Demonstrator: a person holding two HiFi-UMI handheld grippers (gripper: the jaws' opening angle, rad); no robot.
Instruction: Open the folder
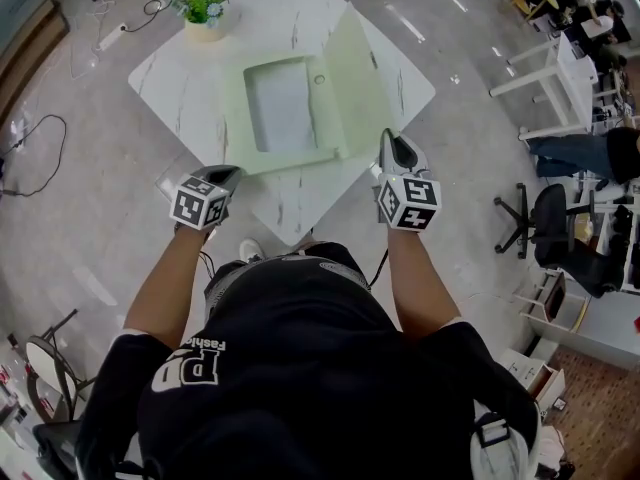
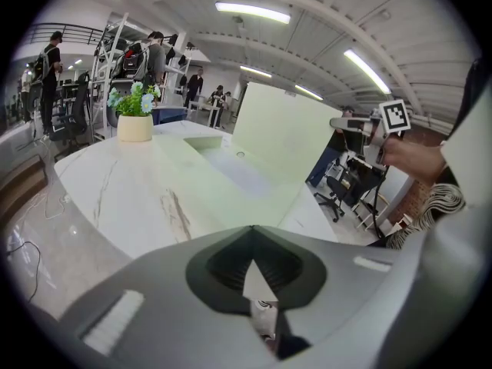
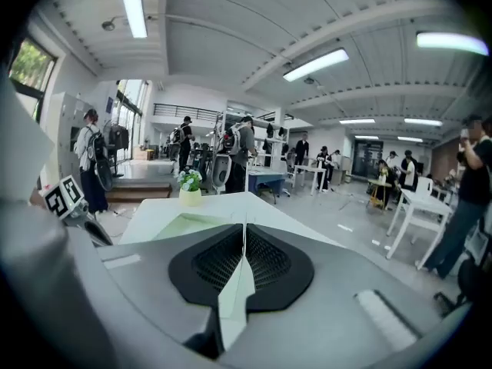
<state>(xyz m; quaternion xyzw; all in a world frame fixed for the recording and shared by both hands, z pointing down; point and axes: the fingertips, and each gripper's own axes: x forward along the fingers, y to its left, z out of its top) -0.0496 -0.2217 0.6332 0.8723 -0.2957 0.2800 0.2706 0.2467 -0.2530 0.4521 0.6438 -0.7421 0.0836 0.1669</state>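
White marble table (image 1: 292,206) set corner-on, open floor all round. Pale green folder (image 1: 285,108) flat at mid-table, near edge short of the table's near corner. Cover (image 1: 357,68) raised along the right side, tilted. Right gripper (image 1: 390,144) pinching the cover's near edge, sheet clamped between the jaws. Left gripper (image 1: 228,176) at the table's near-left edge, just beside the folder's corner, jaws pressed together. Potted plant (image 1: 205,13) on the far-left corner, well apart.

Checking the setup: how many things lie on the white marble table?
2: a pale green plastic folder, centred with its cover raised, and a cream potted plant at the far corner. Nothing seems hidden.
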